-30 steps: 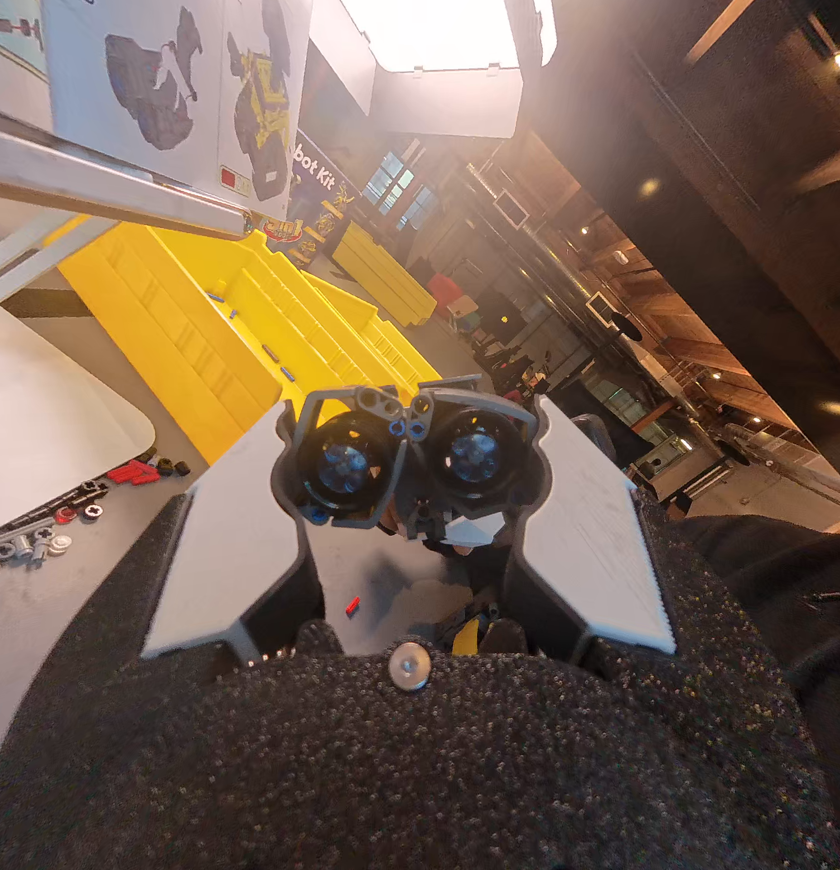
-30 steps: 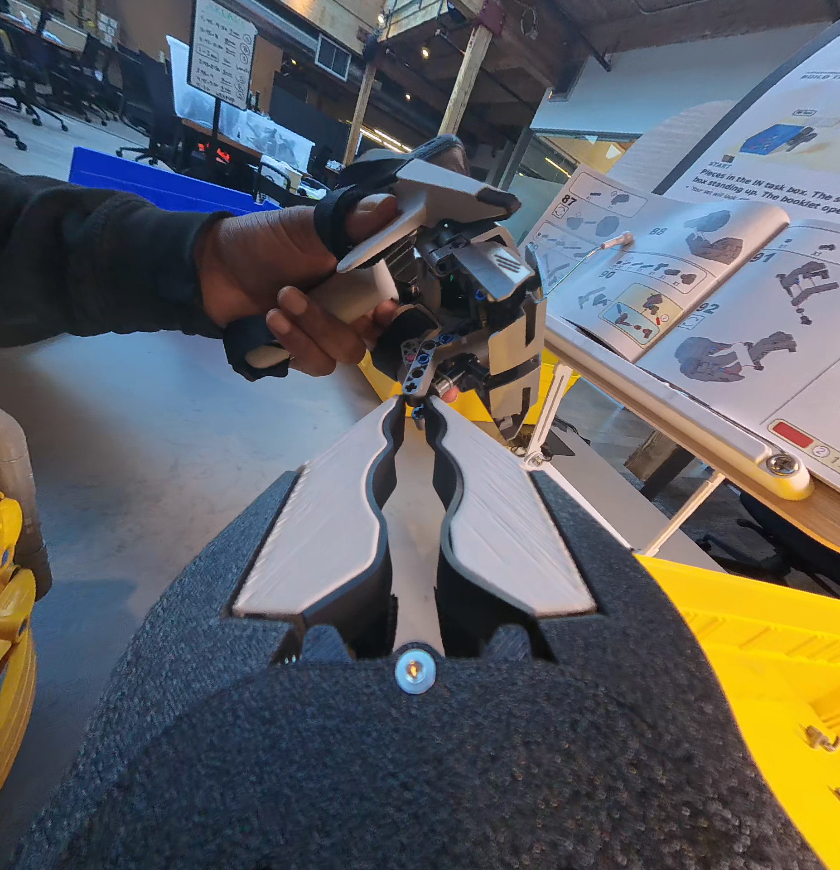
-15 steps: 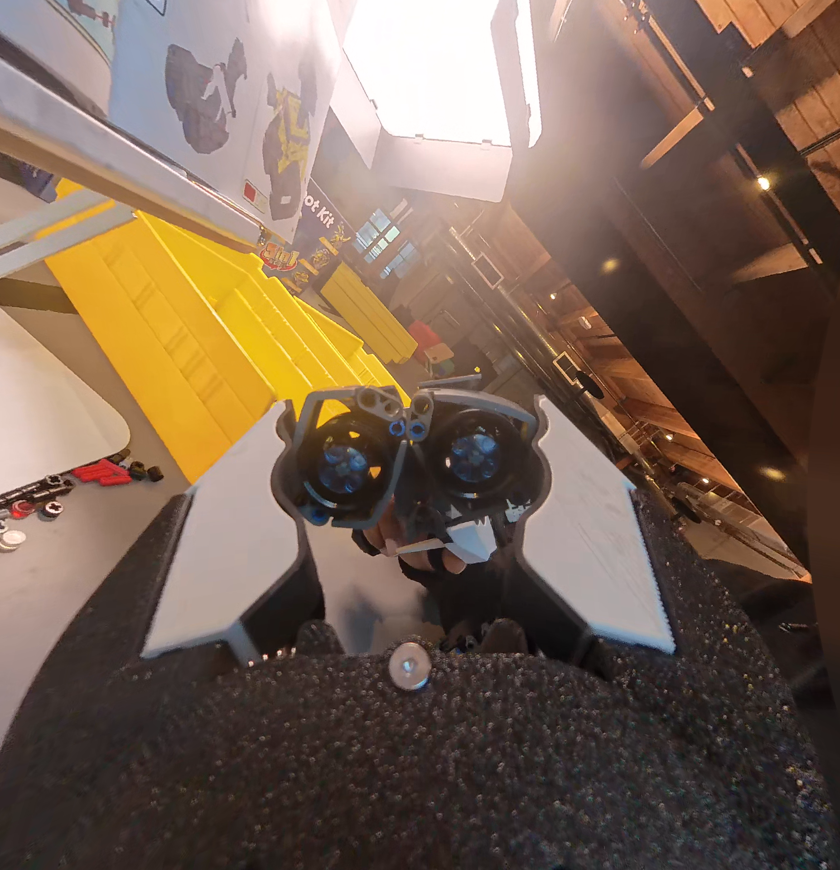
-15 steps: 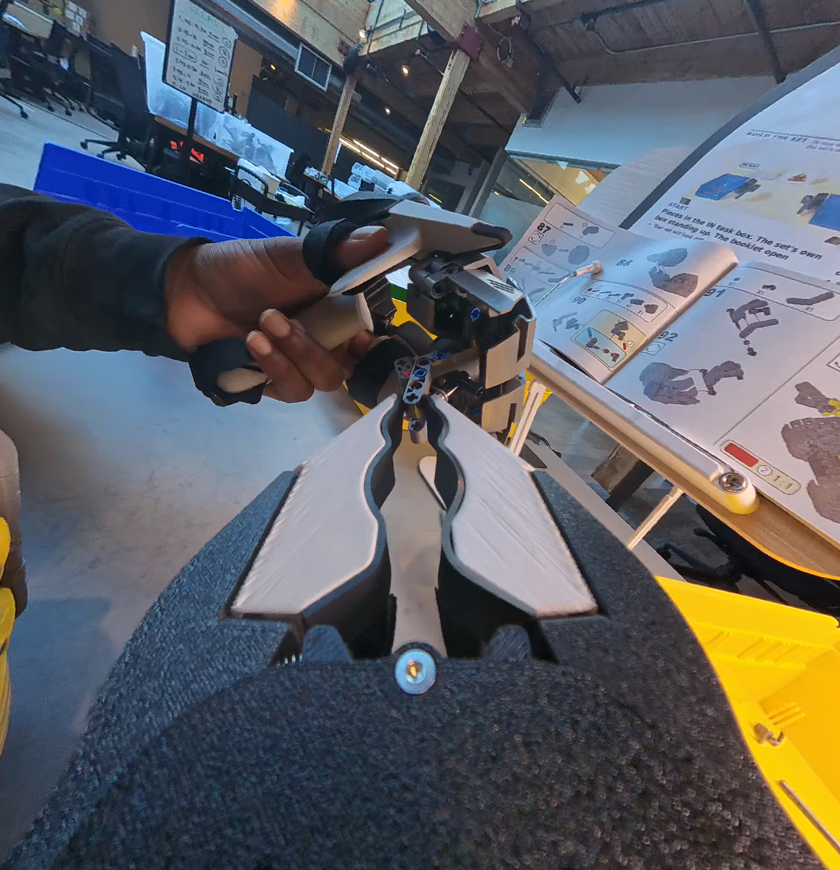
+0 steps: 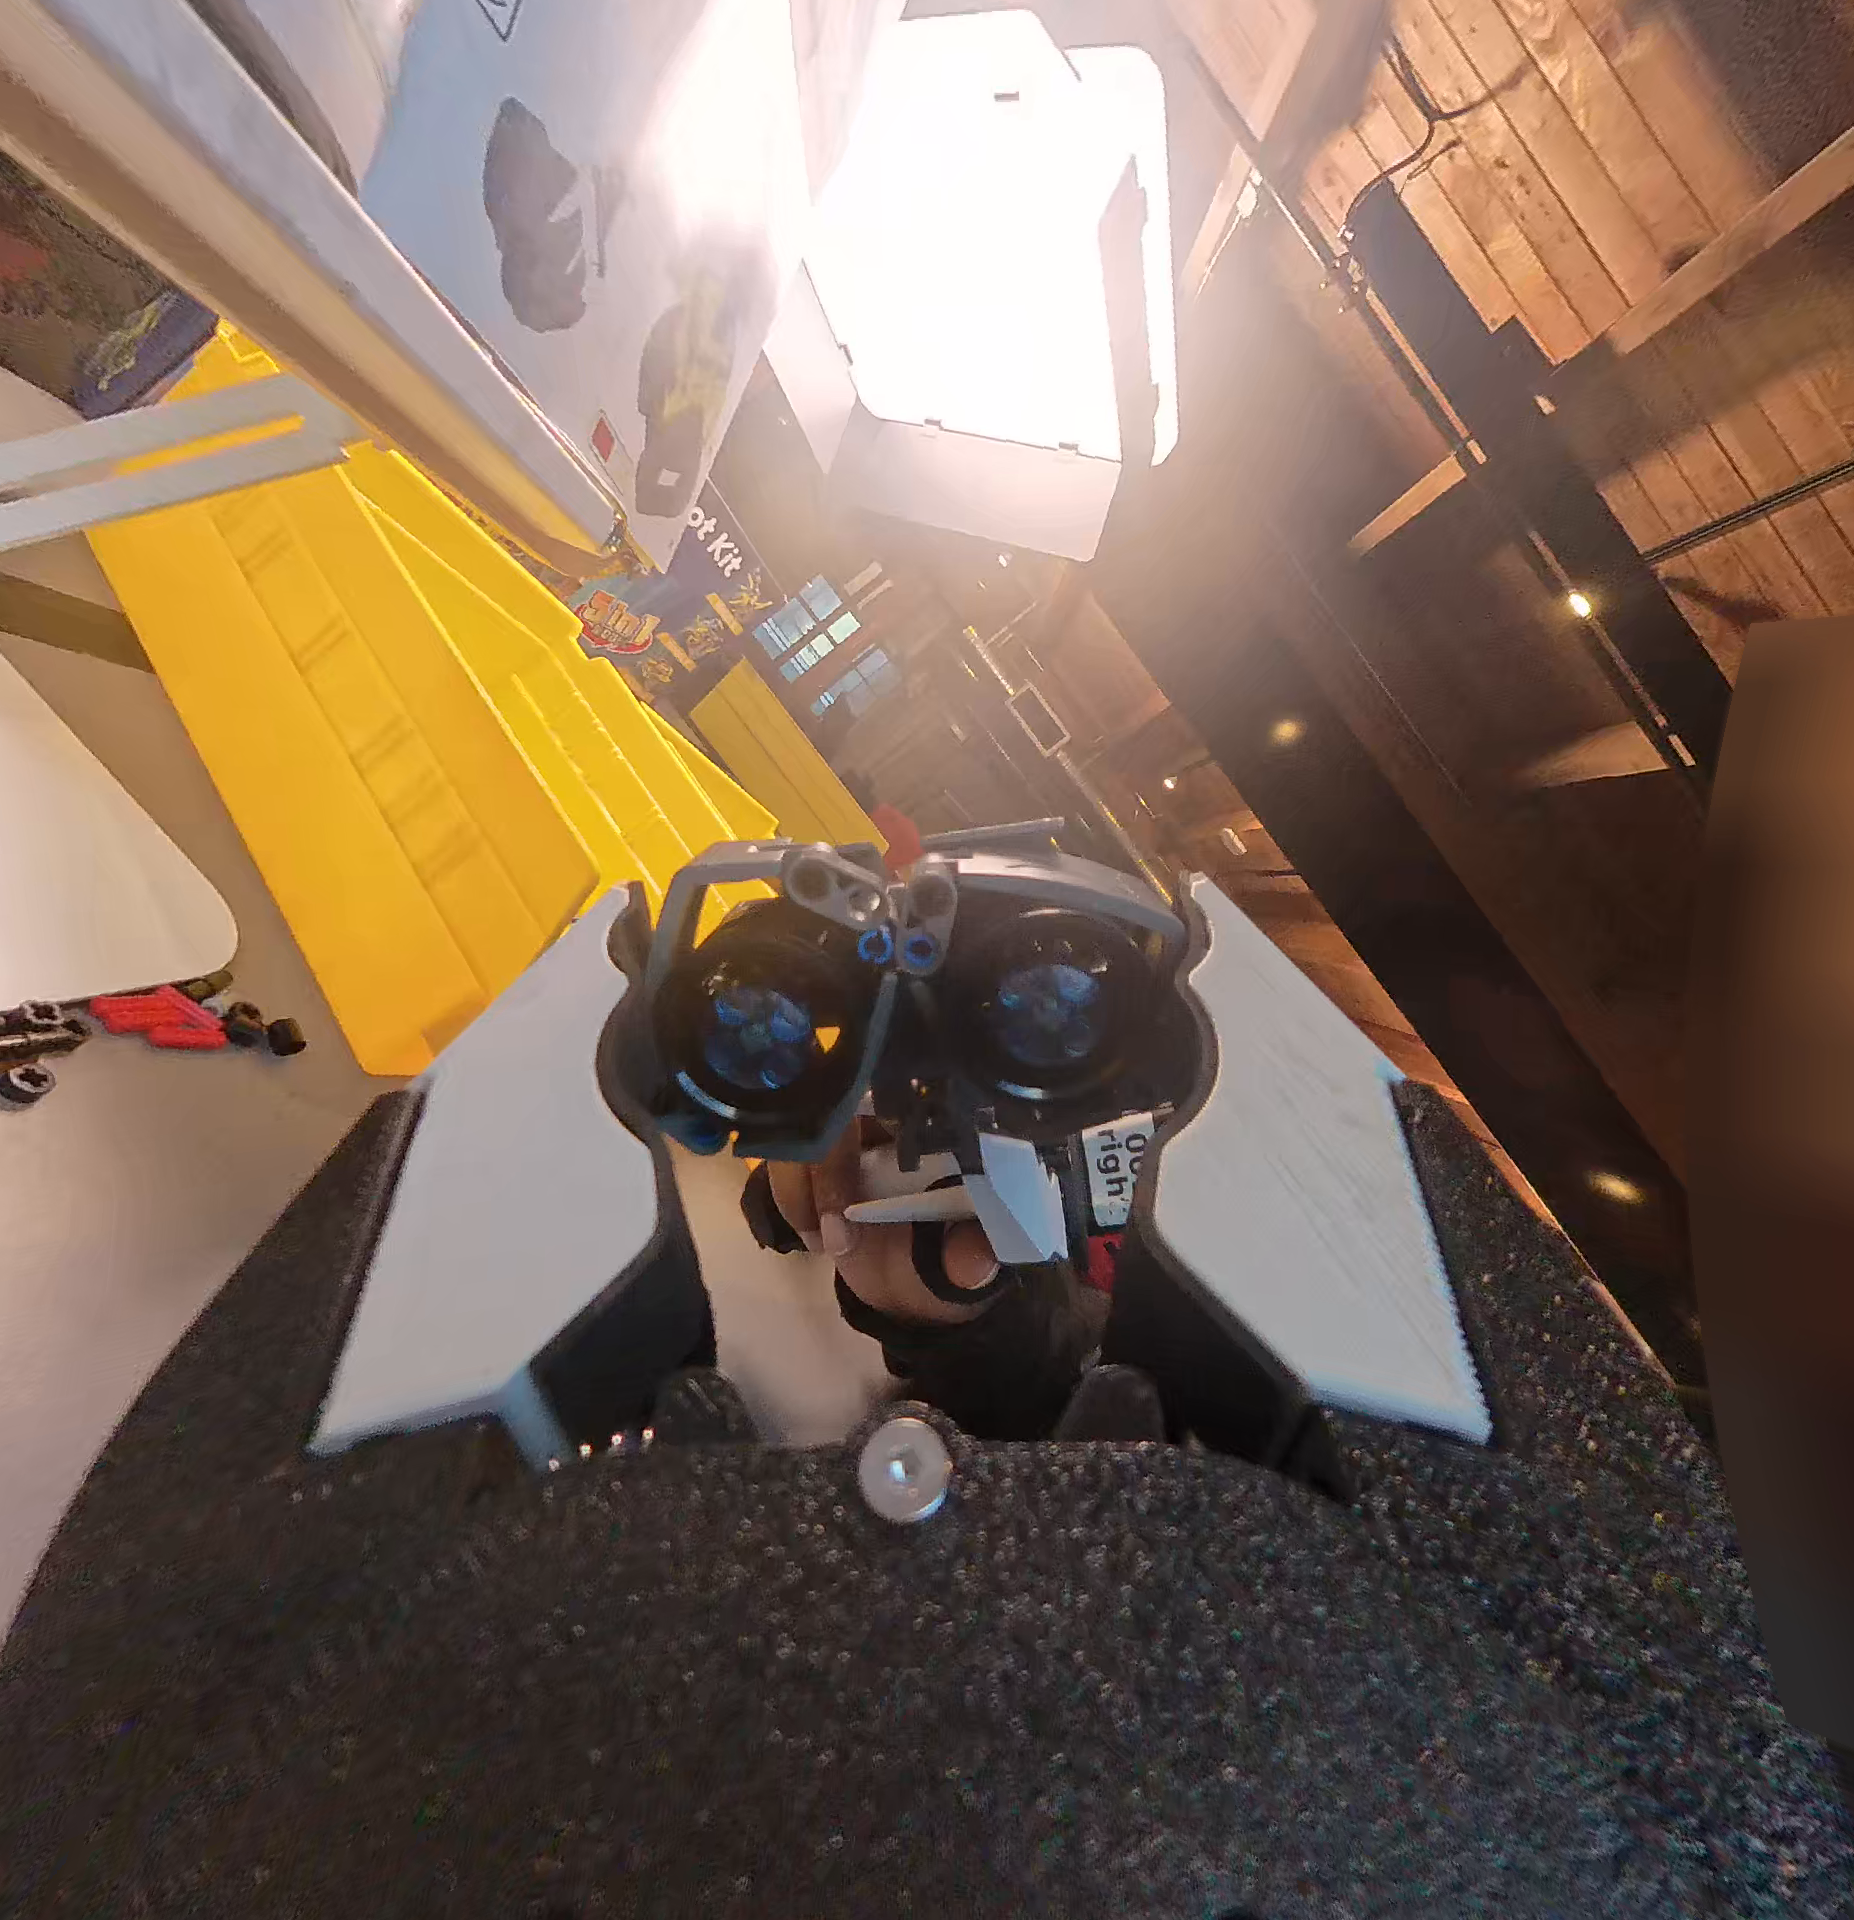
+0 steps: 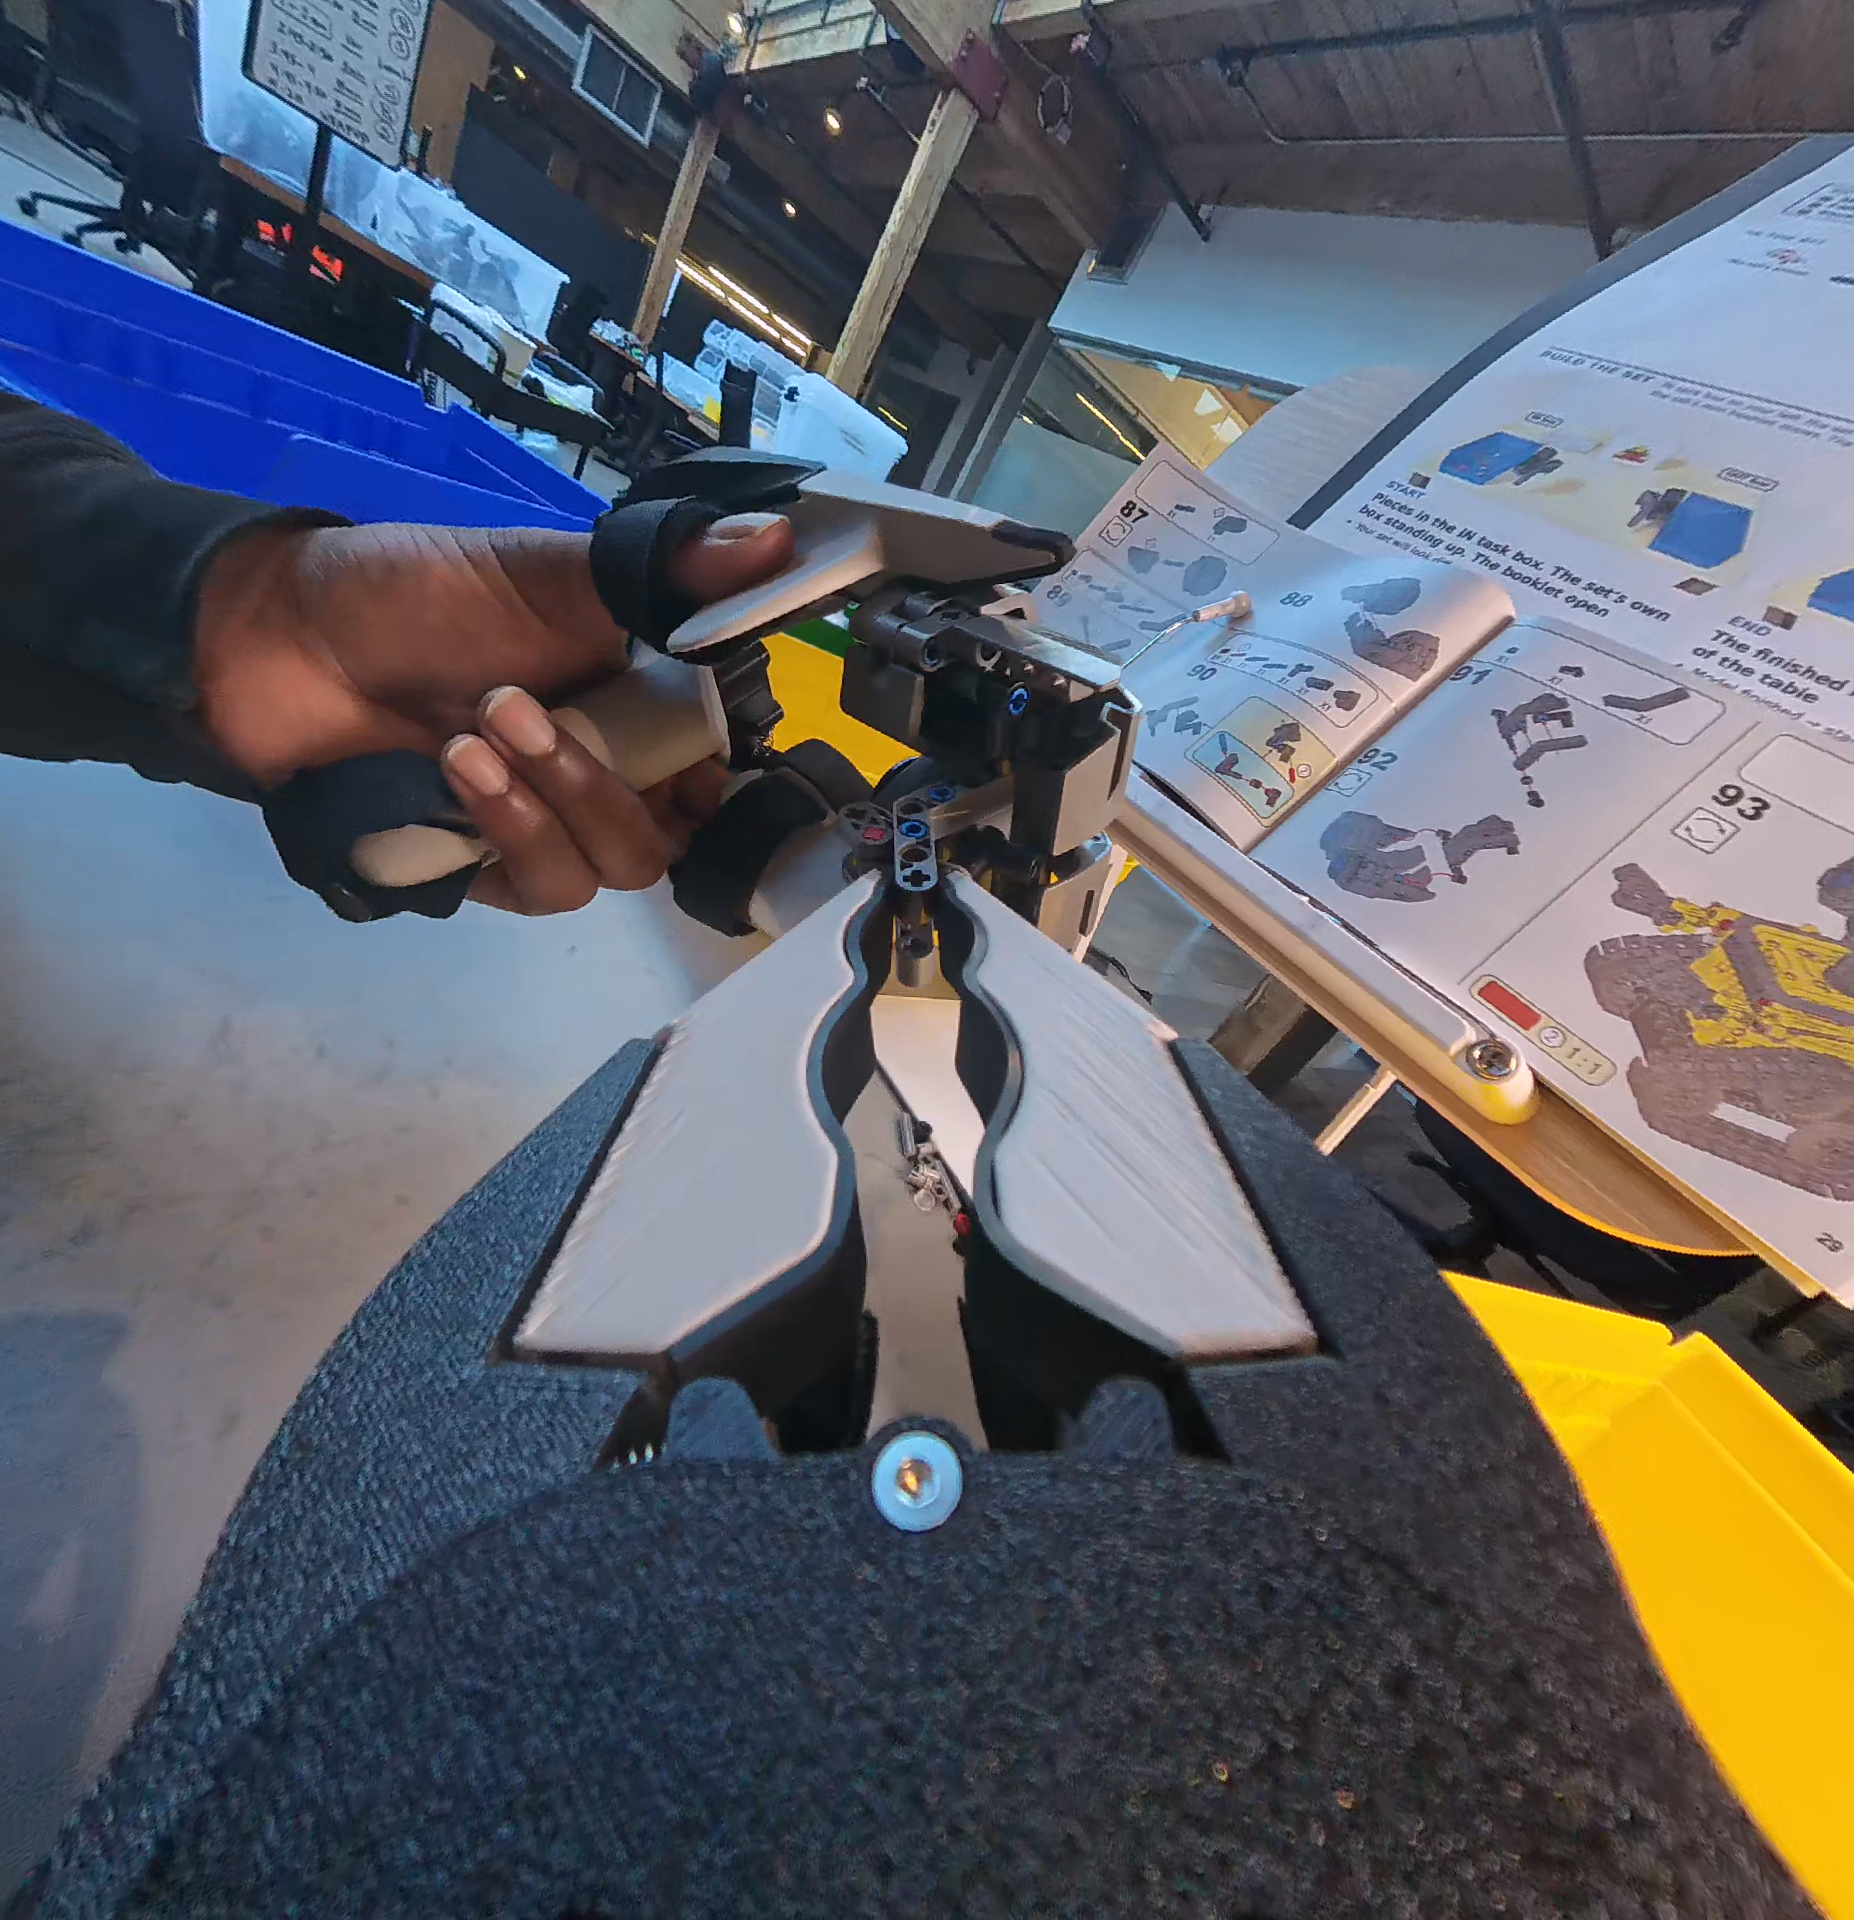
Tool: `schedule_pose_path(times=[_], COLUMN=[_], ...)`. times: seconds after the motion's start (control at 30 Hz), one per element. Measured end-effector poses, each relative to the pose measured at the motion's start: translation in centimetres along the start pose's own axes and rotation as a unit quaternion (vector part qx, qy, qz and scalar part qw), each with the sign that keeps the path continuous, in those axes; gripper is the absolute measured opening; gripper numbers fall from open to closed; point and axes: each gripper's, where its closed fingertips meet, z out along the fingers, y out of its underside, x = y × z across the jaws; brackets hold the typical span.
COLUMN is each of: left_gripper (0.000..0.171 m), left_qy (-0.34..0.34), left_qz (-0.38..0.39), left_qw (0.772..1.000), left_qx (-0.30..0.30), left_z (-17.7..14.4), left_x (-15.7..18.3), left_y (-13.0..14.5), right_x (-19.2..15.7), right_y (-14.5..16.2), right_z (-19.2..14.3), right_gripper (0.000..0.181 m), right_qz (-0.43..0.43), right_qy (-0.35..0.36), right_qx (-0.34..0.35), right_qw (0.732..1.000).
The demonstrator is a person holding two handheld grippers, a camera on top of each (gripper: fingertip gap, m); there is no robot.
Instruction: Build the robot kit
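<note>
Between both grippers, mid-air: toy model (image 5: 907, 1013), clamped wide by left gripper (image 5: 907, 997); right gripper (image 6: 915, 914) pinches its small beam (image 6: 915, 862). Prob. light, rigid plastic, snap-joints fragile; grip frame, not wheels.

Booklet (image 6: 1525, 790) on stand, bin (image 5: 383, 790) below it, loose parts (image 5: 154, 1023) beside bin

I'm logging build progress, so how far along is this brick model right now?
Done: a grey wheeled model is partly assembled. In hand: the left gripper clamps it, while the right gripper pinches a small black beam at its underside. Left: loose pieces remain on the table.
</note>
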Motion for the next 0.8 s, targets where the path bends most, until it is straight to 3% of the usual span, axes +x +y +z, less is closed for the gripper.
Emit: schedule_pose_path(times=[0.23,0.33,0.5,0.8], left_gripper=[0.097,0.097,0.097,0.098], left_qy=[0.005,0.006,0.011,0.013], left_qz=[-0.017,-0.027,-0.041,-0.001], left_qw=[1.000,1.000,0.999,1.000], left_qx=[0.010,0.006,0.015,-0.014], left_z=[0.0,0.1,0.1,0.2], left_x=[-0.5,-0.8,-1.0,-0.5], left_y=[0.3,0.7,0.8,1.1], right_x=[0.1,0.0,-0.4,-0.3], right_y=[0.3,0.5,0.6,0.5], right_z=[-0.1,0.0,-0.1,-0.2], right_gripper=[0.008,0.019,0.008,0.007], right_qz=[0.005,0.014,0.005,0.039], right_qy=[-0.004,-0.012,-0.022,-0.039], right_qx=[0.000,-0.003,-0.006,-0.002], right_qw=[1.000,1.000,1.000,0.998])
